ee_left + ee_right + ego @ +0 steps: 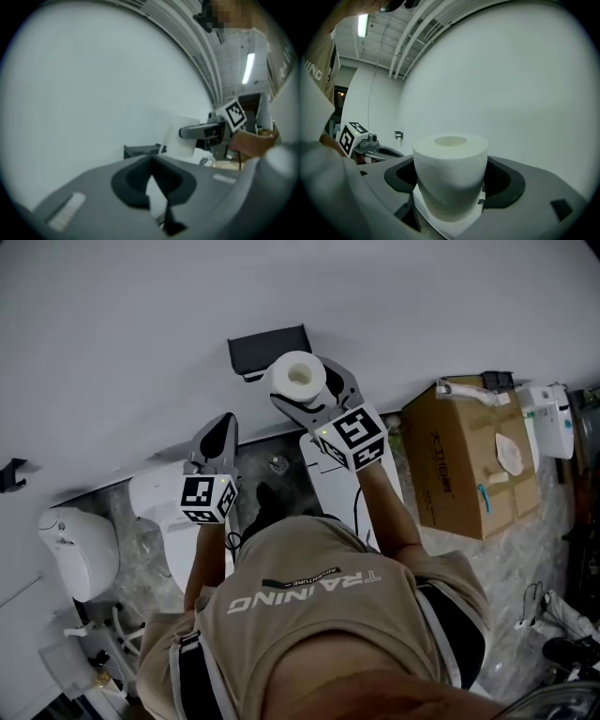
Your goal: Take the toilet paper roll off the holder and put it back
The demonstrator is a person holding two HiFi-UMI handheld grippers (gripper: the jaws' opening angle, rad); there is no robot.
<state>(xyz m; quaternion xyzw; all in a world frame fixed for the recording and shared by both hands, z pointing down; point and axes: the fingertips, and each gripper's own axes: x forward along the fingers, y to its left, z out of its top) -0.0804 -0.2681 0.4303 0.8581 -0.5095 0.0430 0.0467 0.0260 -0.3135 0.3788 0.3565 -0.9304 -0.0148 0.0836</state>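
My right gripper (309, 386) is shut on a white toilet paper roll (298, 375), one jaw on each side of it. In the right gripper view the roll (450, 176) stands on end between the jaws (452, 187), its core hole facing up, with bare wall behind it. The black holder (267, 348) is fixed to the white wall just up and left of the roll. In the left gripper view the holder (140, 151) sits left of the roll (180, 138). My left gripper (223, 432) hangs lower left, shut with nothing in it; its tips (152, 161) meet.
A white toilet (155, 498) stands below my left gripper, with a white cistern (342, 474) under the right one. An open cardboard box (473, 456) sits on the floor at right. A white rounded fixture (75, 545) is at far left. The person's torso fills the bottom.
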